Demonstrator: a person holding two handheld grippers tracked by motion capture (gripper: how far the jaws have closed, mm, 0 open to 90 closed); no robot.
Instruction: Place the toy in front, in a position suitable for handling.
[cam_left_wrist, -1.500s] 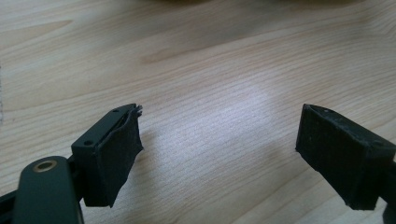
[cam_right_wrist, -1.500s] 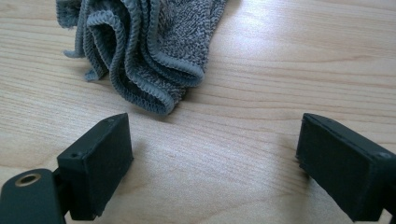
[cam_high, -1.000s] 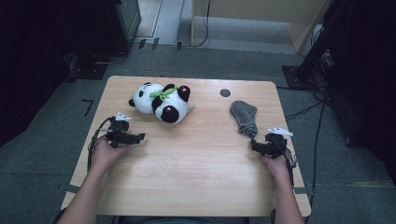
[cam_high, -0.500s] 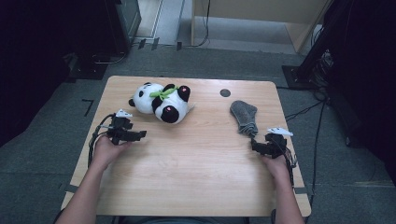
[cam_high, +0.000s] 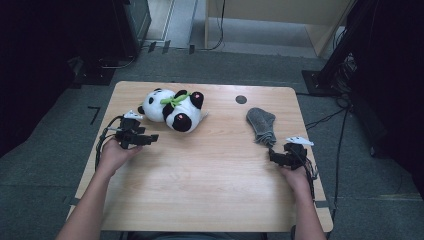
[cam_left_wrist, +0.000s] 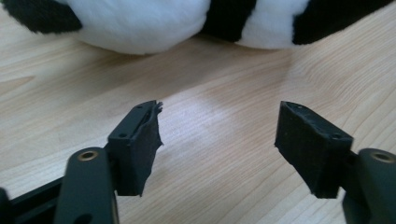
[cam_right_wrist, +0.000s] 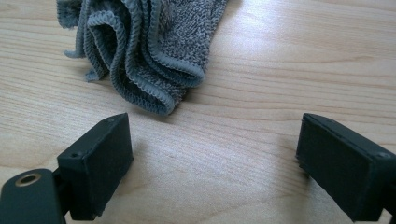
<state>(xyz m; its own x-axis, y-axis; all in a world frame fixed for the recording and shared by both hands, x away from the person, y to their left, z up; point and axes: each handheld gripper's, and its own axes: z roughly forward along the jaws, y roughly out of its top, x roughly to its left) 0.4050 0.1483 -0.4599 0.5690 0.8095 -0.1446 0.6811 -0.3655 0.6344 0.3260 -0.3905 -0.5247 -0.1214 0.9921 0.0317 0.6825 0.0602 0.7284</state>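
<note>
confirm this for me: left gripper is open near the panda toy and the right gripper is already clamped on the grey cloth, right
Not quite. The right gripper is not clamped on the grey cloth: in the right gripper view its jaws stand open over bare table, with the cloth lying just ahead of them, untouched. The rest holds: the left gripper is open near the panda toy.
</note>
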